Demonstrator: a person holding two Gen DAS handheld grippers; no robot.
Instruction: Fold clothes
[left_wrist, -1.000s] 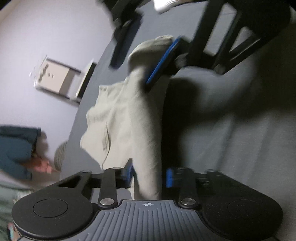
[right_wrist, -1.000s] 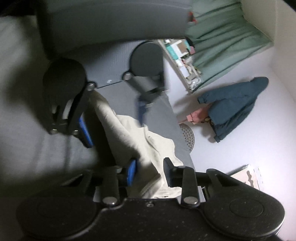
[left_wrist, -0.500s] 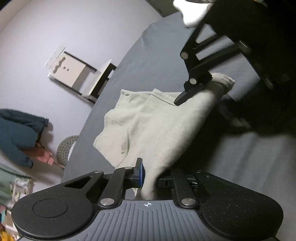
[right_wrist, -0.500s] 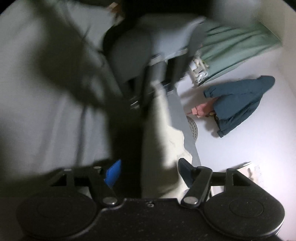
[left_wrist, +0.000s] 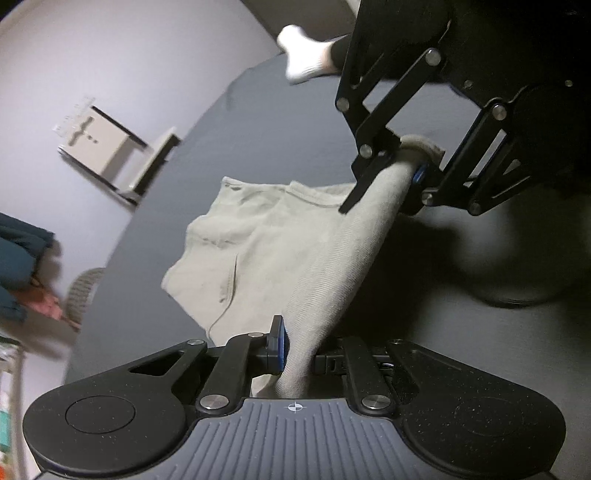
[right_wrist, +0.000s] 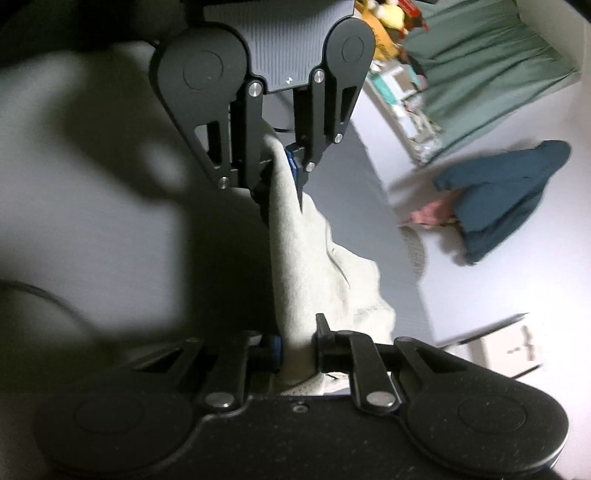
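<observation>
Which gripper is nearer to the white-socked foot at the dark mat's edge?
Right. The right gripper, jaws just closed on the beige knit garment, is close to the foot; the left gripper, also just closed on it, is across the garment, farther away.

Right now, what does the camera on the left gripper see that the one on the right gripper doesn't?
Only the left wrist view shows a white-socked foot at the far edge of the dark mat. Only the right wrist view shows a green curtain and cluttered shelves. Both show the beige garment, stretched between the left gripper and right gripper, each shut on it, and a blue jacket on the floor.
</observation>
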